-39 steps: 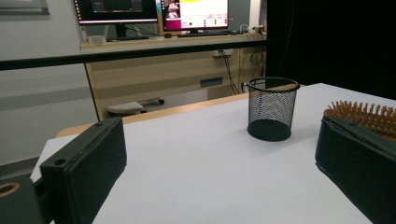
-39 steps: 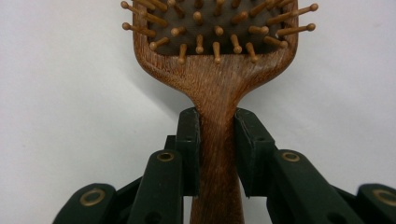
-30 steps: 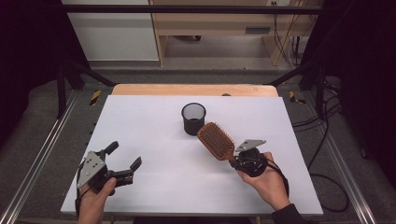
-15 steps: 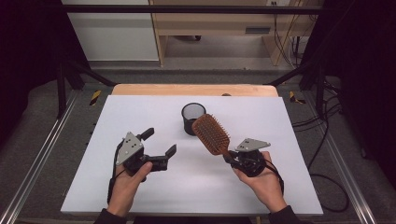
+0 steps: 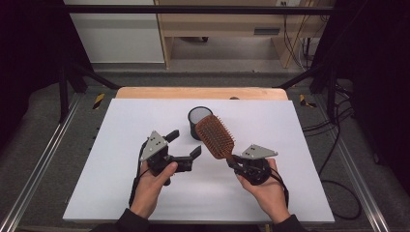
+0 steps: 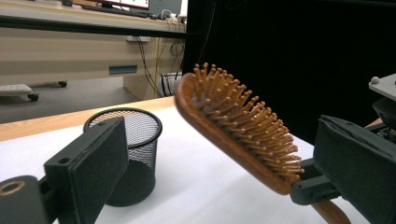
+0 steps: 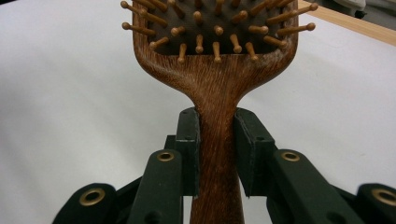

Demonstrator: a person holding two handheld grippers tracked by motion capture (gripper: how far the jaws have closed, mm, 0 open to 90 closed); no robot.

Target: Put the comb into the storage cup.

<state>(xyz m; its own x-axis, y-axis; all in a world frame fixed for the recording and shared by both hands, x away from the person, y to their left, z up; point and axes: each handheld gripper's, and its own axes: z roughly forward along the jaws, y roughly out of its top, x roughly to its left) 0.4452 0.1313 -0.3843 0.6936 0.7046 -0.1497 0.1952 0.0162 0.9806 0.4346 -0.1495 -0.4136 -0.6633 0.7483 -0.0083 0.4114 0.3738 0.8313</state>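
Right gripper view shows the right gripper (image 7: pixel 217 149) clenched on the wooden handle of the hairbrush (image 7: pixel 215 84): its two black jaws press the handle from either side, just below the point where the handle widens into the head. Beyond the jaws the bristle face of the brush points toward this camera, and behind it lies the white table (image 7: pixel 65 93), with a strip of wooden edge at the far right.

From the high view, the right gripper (image 5: pixel 238 166) sits in the person's right hand (image 5: pixel 266 186), and the hairbrush (image 5: pixel 214 137) rises from it, slanting forward and toward the left gripper, its head lifted off the table (image 5: pixel 300 145). The tip of the brush head lies just beside the black mesh cup (image 5: pixel 198 121), overlapping its rim as seen from above; whether they touch cannot be told.

Left gripper (image 5: pixel 185 146), held in the left hand (image 5: pixel 152 186), is released, its jaws spread wide with nothing between them. It lies to the left of the brush head, near it but apart, pointing toward it. In the left gripper view its two jaws stand far apart at the bottom corners; between them, farther off, the hairbrush (image 6: pixel 238 135) tilts upward with bristles facing up and right, and the mesh cup (image 6: pixel 128 154) stands upright on the table just behind the left-hand jaw.
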